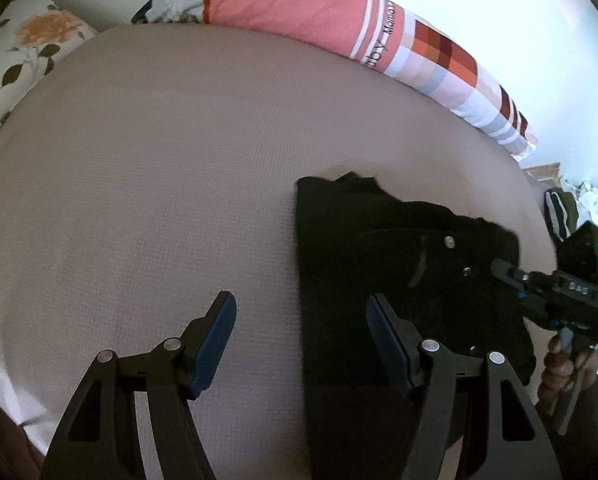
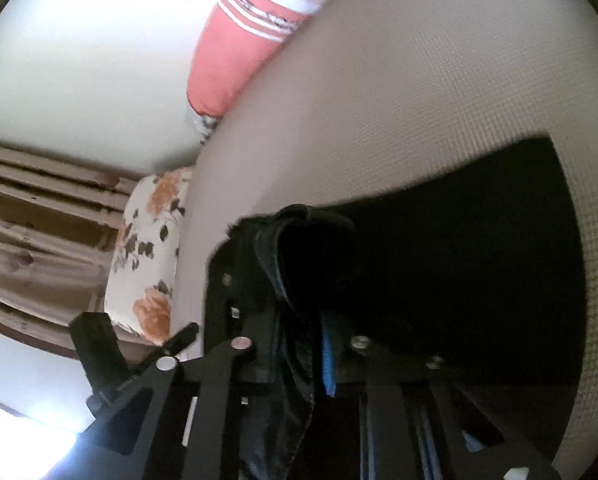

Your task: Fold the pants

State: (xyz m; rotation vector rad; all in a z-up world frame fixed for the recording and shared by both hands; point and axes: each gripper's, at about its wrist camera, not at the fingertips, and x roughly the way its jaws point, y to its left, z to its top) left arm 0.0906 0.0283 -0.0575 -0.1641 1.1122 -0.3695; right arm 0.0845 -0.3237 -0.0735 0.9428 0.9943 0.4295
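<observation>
Black pants (image 1: 383,248) lie folded on the beige bed sheet (image 1: 159,168), their waist with metal buttons toward the right. My left gripper (image 1: 301,328) is open and empty, hovering over the pants' left edge. My right gripper (image 1: 499,270) comes in from the right at the waistband. In the right wrist view the right gripper (image 2: 299,320) is shut on a fold of the black pants (image 2: 439,260), with dark cloth pinched between its fingers and lifted off the bed sheet (image 2: 399,100).
A long pink and checked pillow (image 1: 339,28) lies along the far edge by the white wall. A floral pillow (image 1: 23,56) sits at the far left. Clothes and clutter (image 1: 579,208) lie off the bed's right side. A wooden headboard (image 2: 39,216) shows in the right wrist view.
</observation>
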